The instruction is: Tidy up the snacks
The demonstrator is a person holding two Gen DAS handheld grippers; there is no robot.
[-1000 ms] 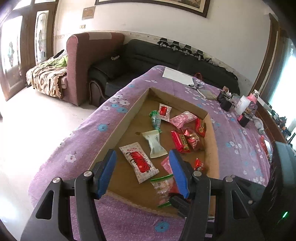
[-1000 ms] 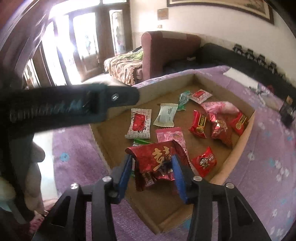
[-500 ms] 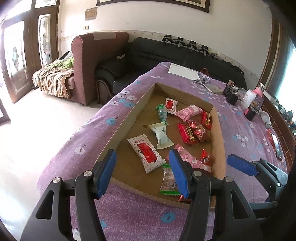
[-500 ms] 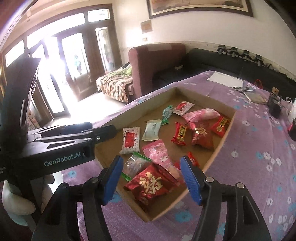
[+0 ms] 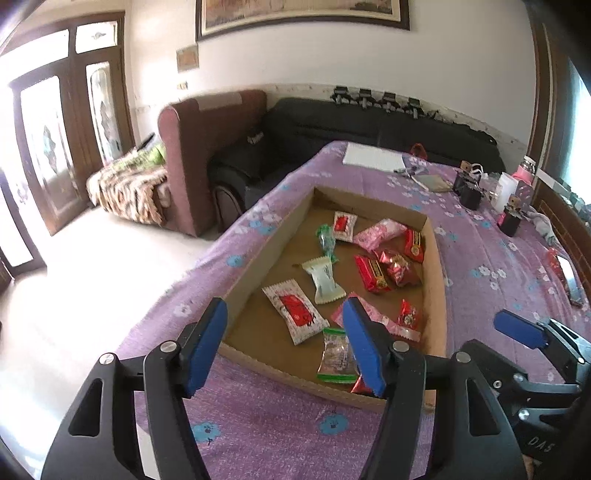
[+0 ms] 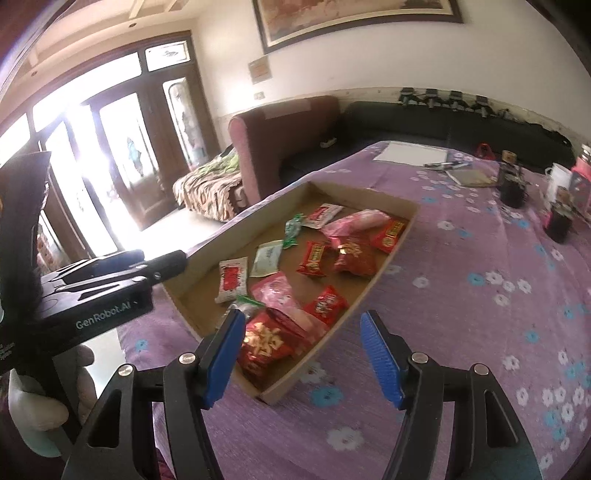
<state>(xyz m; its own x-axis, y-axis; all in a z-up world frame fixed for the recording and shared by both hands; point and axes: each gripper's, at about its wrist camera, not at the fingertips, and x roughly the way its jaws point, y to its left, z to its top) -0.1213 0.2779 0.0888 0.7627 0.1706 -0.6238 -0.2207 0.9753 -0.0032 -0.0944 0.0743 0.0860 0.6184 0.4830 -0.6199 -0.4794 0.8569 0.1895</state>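
Released since 1 s ago: large red snack packet [image 6: 271, 345] now lies in cardboard tray [image 6: 384, 271], near corner. Right gripper [image 6: 303, 356] jaws spread, empty; left gripper [image 5: 284, 345] jaws spread, empty.

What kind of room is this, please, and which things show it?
Most likely a home living room. A long black sofa and a dark red armchair stand along the wall, a framed picture hangs above them, and the cardboard snack tray lies on a table with a purple flowered cloth.
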